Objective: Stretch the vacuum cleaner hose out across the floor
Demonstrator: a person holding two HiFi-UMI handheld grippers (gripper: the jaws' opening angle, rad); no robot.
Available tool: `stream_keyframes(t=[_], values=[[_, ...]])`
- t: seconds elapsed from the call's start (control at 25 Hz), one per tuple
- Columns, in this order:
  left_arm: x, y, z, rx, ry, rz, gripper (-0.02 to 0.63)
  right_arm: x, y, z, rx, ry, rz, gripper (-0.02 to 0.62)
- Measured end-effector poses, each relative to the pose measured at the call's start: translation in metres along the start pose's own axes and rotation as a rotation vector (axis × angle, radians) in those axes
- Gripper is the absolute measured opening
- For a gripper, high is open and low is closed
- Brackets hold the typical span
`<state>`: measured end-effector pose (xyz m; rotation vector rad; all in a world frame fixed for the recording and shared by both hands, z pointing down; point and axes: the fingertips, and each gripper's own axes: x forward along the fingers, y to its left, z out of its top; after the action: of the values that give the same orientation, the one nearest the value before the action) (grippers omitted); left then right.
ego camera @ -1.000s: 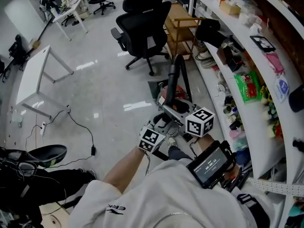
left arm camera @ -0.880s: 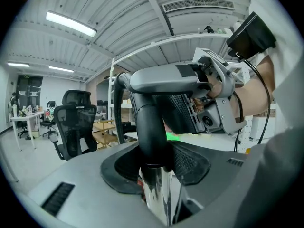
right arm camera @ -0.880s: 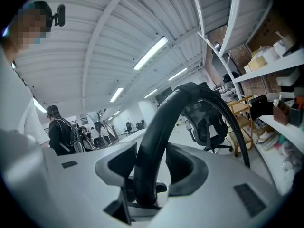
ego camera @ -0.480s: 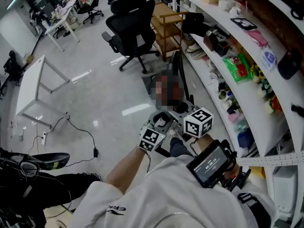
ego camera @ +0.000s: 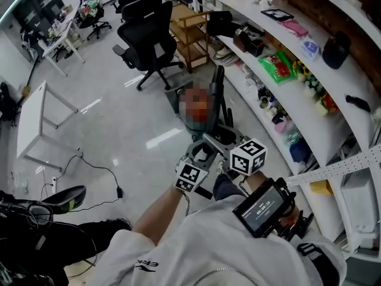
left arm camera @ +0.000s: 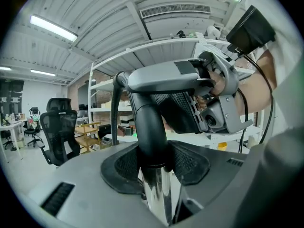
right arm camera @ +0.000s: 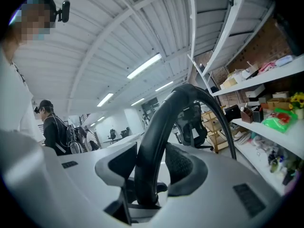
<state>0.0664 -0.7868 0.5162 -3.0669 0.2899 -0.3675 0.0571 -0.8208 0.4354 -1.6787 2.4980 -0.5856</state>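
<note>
— The left hand-held gripper [left arm camera: 154,165] and the right hand-held gripper [right arm camera: 148,170]?
— Both still clamped on the vacuum cleaner hose [ego camera: 218,94], above the floor's [ego camera: 119,118] shelf-side edge; the black chair [ego camera: 146,37] now sits further left.

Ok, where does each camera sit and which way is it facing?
Head view: on the person's head, facing steeply down at floor and shelves; left arm, left gripper and right gripper show.
Left gripper view: on the left gripper, along jaws clamping the vacuum pipe; right forearm shows.
Right gripper view: on the right gripper, along jaws clamping that pipe; white sleeve shows.
Shared: all see the black office chair.
</note>
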Motion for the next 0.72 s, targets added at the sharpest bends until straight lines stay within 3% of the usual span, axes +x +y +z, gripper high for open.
stream_keyframes(t=[0.44,0.72], values=[[0.020,-0.086,0.018,0.026,-0.005,-0.143,0.155,-0.092,-0.011,-0.003,0.037,-0.042,-0.164,0.183],[0.051,-0.169,0.030,0.063,-0.002,-0.230,0.155,-0.180,-0.028,-0.010,0.035,-0.073,-0.257,0.181]])
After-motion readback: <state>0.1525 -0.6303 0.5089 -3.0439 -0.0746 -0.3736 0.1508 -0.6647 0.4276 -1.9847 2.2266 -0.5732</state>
